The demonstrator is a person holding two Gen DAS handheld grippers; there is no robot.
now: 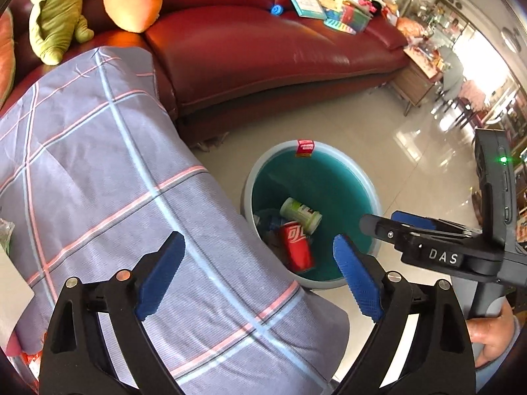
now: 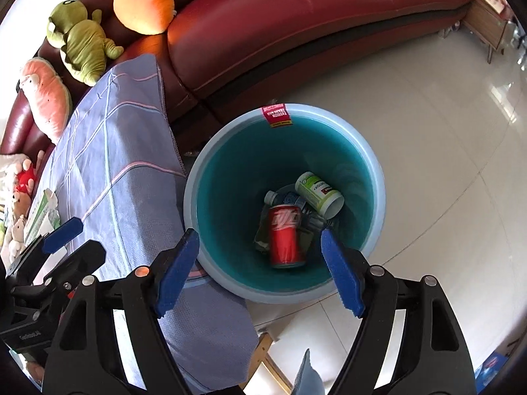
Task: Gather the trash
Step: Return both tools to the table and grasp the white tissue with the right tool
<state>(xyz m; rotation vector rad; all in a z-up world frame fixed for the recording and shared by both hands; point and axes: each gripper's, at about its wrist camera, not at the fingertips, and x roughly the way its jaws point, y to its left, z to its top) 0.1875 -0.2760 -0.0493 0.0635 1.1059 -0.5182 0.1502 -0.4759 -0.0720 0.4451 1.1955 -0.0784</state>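
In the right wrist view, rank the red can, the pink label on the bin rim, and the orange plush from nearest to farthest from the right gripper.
From the right gripper, which is open and empty:
1. red can, lying in the bin bottom, just ahead between the fingers.
2. pink label, on the bin's far rim.
3. orange plush, up left on the red sofa.

The bin (image 2: 210, 161) stands on the floor (image 2: 428, 131), just right of my cloth-covered table (image 2: 125, 151) and in front of the sofa (image 2: 296, 16). In the bin lie a can (image 2: 285, 237), a jar (image 2: 318, 194) to its far right, and a bottle (image 2: 280, 197) under both. My right tool (image 2: 260, 270) hangs over the bin's near rim; my left tool (image 1: 260, 273) is above the table's right edge. Plush toys (image 2: 82, 46) sit on the sofa, far left.
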